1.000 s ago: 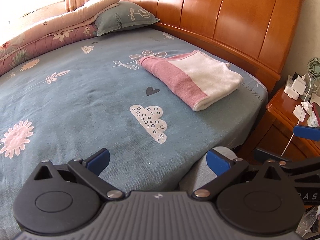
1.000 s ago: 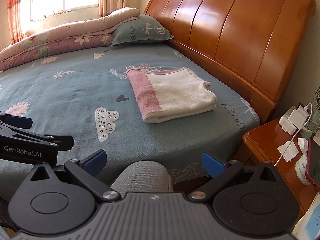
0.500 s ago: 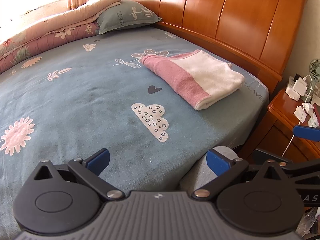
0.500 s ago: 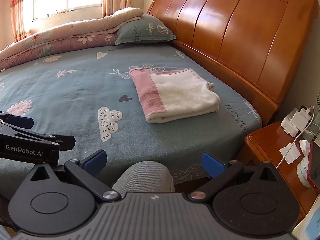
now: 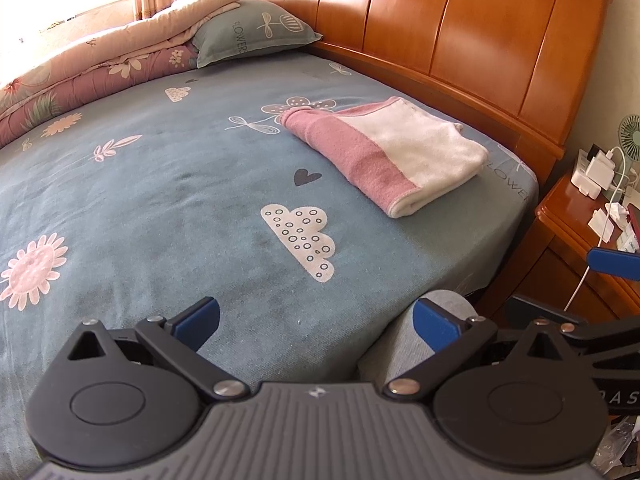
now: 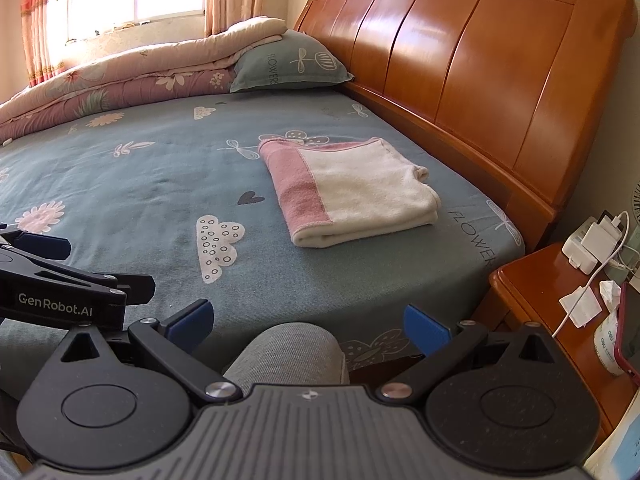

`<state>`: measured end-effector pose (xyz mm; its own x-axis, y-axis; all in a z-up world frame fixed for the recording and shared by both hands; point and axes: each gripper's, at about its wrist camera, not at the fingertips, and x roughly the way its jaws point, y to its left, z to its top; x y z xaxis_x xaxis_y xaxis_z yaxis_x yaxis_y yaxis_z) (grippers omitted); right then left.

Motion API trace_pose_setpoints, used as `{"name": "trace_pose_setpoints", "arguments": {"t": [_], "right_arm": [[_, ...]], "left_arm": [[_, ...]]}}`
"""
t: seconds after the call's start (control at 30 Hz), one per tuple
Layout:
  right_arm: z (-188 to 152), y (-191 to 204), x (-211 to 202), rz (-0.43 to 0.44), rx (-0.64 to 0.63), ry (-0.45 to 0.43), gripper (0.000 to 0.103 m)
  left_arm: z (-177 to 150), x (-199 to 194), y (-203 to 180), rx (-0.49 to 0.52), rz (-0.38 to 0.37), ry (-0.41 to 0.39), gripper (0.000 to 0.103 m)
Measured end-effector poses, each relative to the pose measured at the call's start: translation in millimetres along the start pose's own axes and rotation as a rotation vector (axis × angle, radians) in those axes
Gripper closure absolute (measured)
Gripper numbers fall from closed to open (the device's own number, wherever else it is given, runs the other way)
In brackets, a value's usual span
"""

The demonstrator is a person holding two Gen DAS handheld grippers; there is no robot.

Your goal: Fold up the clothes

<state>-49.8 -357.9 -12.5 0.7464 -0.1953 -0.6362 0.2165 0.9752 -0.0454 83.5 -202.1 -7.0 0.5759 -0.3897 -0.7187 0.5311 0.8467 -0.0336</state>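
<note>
Towel: a pink-and-white towel lies folded into a neat rectangle on the bed, at the far right of the mattress, near the headboard; the pink band faces left, the white part right, the folded edge toward the near side.
Bed sheet: blue-grey sheet printed with flowers, hearts and clouds; a cloud print lies on the near left of the towel, apart from it.
Headboard: polished wooden headboard runs along the right side, just beyond the towel.
Pillow and quilt: a blue-grey pillow sits at the far end against the headboard, with a rolled pink floral quilt on its left.
Nightstand: wooden nightstand at the right of the bed carries white chargers and cables.
Left gripper: left gripper hangs over the near edge of the bed, jaws wide apart, holding nothing, well apart from the towel.
Right gripper: right gripper hangs at the near edge, jaws wide apart and empty, above a grey-clad knee.
</note>
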Motion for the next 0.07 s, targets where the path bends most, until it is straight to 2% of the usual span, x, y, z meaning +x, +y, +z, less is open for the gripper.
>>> {"name": "trace_pose_setpoints", "arguments": {"t": [0.07], "right_arm": [[-0.2,0.1,0.4,-0.001,-0.003,0.001,0.0]], "left_arm": [[-0.2,0.4,0.3,0.003,0.001,0.002,0.001]]}}
